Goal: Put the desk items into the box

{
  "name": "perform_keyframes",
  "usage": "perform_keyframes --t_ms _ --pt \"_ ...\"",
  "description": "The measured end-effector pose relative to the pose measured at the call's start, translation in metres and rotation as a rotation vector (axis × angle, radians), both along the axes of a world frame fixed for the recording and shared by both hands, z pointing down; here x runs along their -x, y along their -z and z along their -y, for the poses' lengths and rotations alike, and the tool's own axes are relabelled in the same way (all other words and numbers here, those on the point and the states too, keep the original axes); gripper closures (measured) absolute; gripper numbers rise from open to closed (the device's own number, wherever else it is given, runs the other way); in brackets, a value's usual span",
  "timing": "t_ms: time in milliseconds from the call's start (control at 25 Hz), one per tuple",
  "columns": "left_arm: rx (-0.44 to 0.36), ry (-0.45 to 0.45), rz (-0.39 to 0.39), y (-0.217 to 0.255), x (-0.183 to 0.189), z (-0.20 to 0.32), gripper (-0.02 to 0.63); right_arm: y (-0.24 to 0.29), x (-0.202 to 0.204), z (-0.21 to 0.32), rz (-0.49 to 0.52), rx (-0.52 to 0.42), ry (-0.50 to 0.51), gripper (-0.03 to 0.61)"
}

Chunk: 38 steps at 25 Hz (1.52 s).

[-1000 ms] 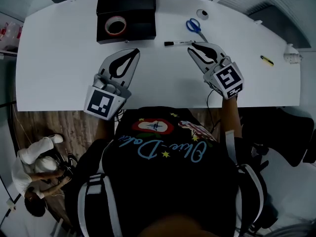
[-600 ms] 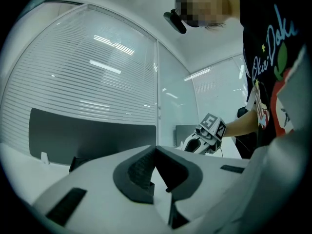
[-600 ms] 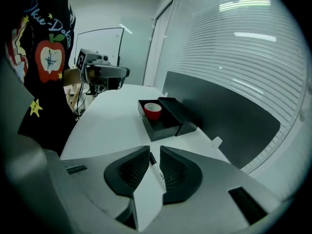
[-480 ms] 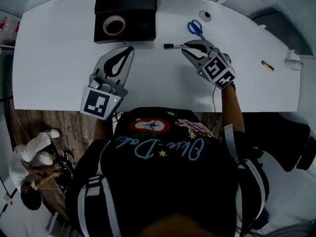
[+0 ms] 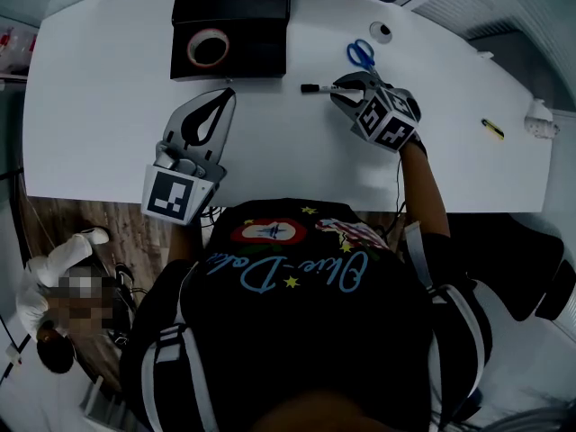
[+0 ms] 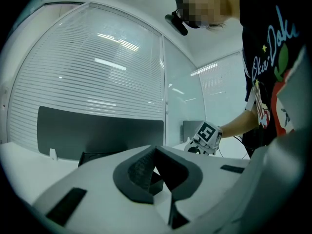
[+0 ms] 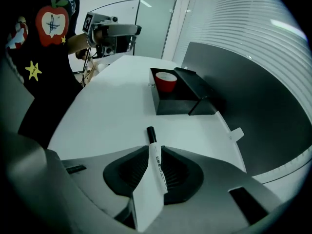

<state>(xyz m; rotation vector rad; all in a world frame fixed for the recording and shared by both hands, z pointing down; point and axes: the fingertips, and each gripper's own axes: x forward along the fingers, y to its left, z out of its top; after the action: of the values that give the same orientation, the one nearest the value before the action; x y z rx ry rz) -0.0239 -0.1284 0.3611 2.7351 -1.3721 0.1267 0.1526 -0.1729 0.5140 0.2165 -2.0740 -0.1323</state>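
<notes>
The marker (image 5: 315, 88) lies lengthwise between the right tool's (image 5: 340, 90) jaws, which have just been opening and are unclenched. Its cap points toward the box (image 5: 256, 50).

I see blk box (image 5: 230, 25) open at far edge of desk (image 5: 108, 97), reddish tape roll (image 5: 208, 47) inside. White marker (image 5: 315, 88) w/ blk cap lies flat just right of box. Blue-handled scissors (image 5: 360, 54) beyond it; small yellow item (image 5: 491, 129) far right.

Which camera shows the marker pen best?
The right gripper view: the marker pen fills the foreground, black cap and printed barrel clear. The head view shows it small on the table. The left gripper view misses it.
</notes>
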Motion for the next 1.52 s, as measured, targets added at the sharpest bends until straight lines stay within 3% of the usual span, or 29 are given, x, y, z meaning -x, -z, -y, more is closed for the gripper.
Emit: perform_keyframes --t_ms 520,1000,1080,1520 --pt "0.025 0.020 0.009 -0.011 0.005 0.006 0.614 -0.031 0.000 0.006 -0.075 0.078 0.052 0.460" --pt "0.040 0.029 0.010 -0.016 0.010 0.007 0.614 -0.046 -0.002 0.005 -0.118 0.144 0.098 0.462" --pt "0.039 0.028 0.009 -0.016 0.010 0.008 0.614 -0.046 -0.001 0.003 -0.119 0.153 0.105 0.486" --pt "0.038 0.014 0.003 -0.015 0.008 0.006 0.614 -0.044 -0.001 0.000 -0.089 0.120 0.055 0.503"
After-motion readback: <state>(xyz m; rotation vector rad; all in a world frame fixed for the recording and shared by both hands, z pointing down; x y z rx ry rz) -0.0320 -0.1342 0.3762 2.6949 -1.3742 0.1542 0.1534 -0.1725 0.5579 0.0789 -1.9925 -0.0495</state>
